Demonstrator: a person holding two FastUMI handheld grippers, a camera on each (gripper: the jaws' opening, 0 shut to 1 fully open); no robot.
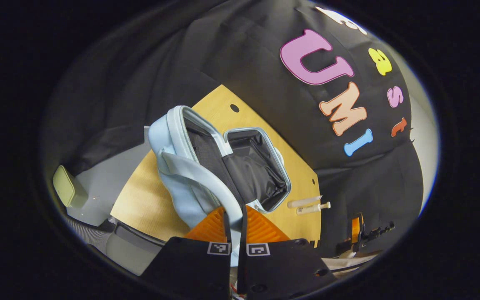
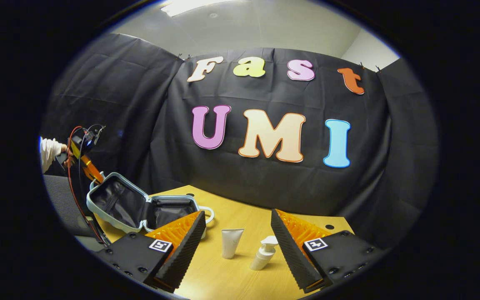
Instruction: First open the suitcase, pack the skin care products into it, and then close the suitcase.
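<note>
- The suitcase [image 2: 140, 206] sits open at the left end of the worktop [image 2: 240, 266], light blue shell, black lining, lid propped up and tilted back.
- In the left gripper view, the left gripper [image 1: 235, 221] has its jaws clenched on the lid's pale blue edge [image 1: 206, 175], orange fingers either side of it, holding the lid up.
- In the right gripper view, the right gripper [image 2: 236, 233] hangs over the worktop with jaws released, spread wide, nothing between them.
- Straight ahead of those jaws lie the two skin care items: a white tube [image 2: 231, 243], standing on its cap, and a white pump bottle [image 2: 264, 252], lying tilted, just beside each other.
- Key relation: both sit between the right fingers' lines, the tube left of centre, the bottle right; the suitcase lies off to the left of them. The right gripper looks much the nearer.
- My read: opening is done, packing not yet begun.
- No brand or label can be read on tube, bottle or suitcase.
</note>
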